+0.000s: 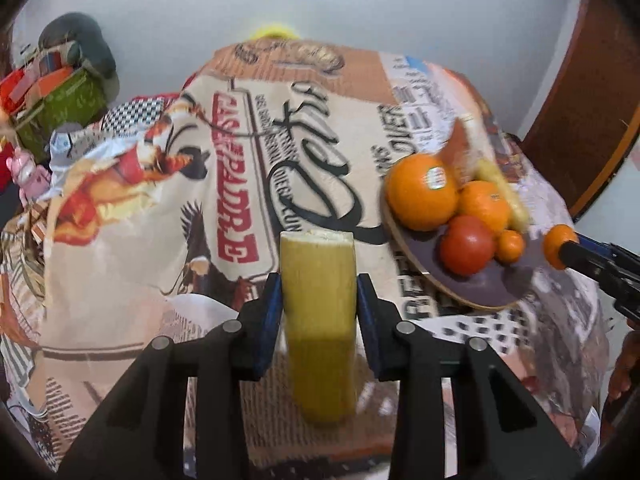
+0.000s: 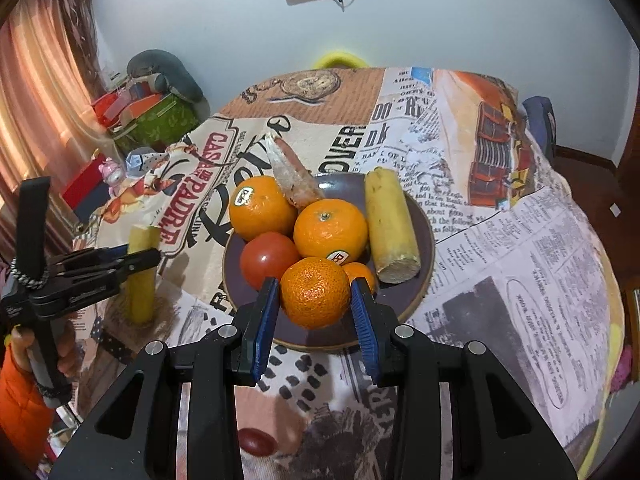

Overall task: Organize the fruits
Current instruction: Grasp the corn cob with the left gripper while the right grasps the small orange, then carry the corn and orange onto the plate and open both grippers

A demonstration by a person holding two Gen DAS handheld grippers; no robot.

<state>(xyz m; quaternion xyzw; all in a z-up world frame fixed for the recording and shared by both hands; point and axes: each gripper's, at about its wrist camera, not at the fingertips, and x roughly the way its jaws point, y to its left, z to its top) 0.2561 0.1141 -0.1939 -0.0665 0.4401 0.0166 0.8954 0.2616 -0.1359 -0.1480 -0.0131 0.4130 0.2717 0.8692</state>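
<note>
Centrally in the left wrist view, the left gripper (image 1: 320, 312) is clamped on a cut banana piece (image 1: 319, 320), held upright above the printed tablecloth (image 1: 140, 208). Low and central in the right wrist view, the right gripper (image 2: 316, 308) pinches a mandarin (image 2: 315, 292) over the plate (image 2: 420, 288) of fruit. Both fruits look light, soft and easily bruised; mid-body grips seem best.

A lived-in home room: a tabletop (image 2: 520, 248) under a printed newspaper-pattern cloth, a plate (image 2: 424, 248) of fruit, a curtain (image 2: 36, 112) at the left, boxes (image 2: 160, 120) and a small toy (image 2: 112, 174) piled against a plain wall.
</note>
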